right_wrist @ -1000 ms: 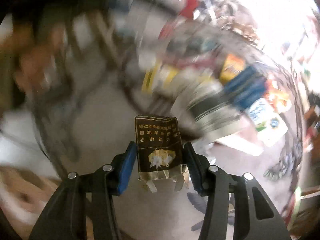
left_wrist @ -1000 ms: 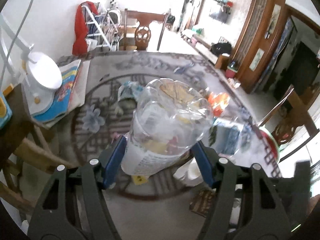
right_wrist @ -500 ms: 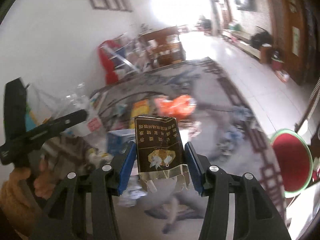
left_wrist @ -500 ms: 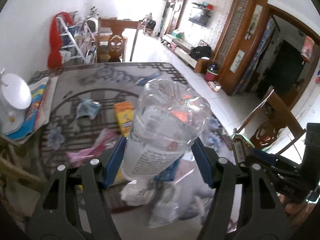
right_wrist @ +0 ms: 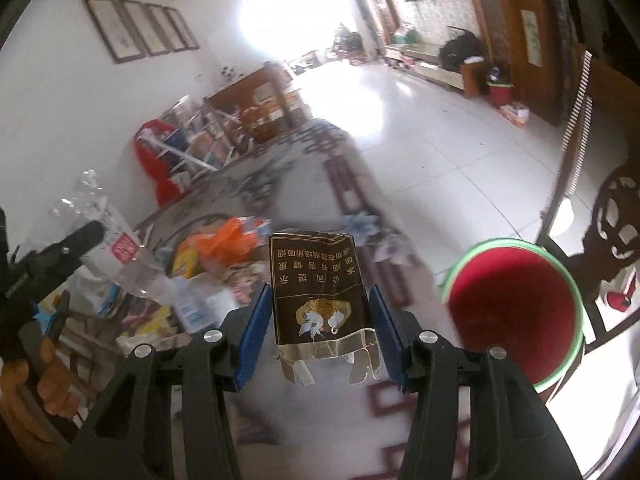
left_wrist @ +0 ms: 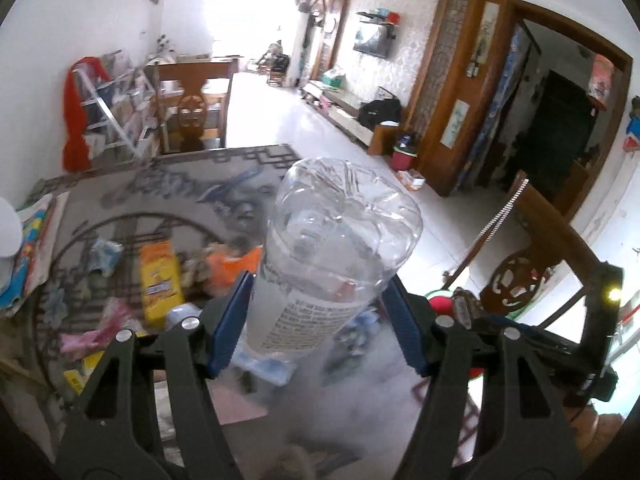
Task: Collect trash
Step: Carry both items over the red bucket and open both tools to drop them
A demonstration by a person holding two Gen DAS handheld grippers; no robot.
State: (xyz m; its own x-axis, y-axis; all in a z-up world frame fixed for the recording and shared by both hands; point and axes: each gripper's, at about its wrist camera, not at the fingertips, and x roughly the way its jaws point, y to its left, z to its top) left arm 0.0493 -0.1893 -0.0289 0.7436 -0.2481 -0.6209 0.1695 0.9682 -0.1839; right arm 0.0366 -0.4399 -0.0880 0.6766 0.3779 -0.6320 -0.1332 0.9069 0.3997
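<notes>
While both loads hang above the worktop point(left_wrist: 168, 184), your left gripper point(left_wrist: 316, 316) has its jaws clamped on the clear plastic bottle point(left_wrist: 336, 248), base pointing forward, and your right gripper point(right_wrist: 316, 332) pinches the dark cigarette pack point(right_wrist: 316, 284) by its sides, torn foil trailing. Judgement: both are carried toward the red bin point(right_wrist: 516, 308), just beside the worktop's edge. Remaining litter point(right_wrist: 216, 248) sits piled behind. Bottle cap is hidden; wrappers are motion-blurred; bin contents are unreadable.
</notes>
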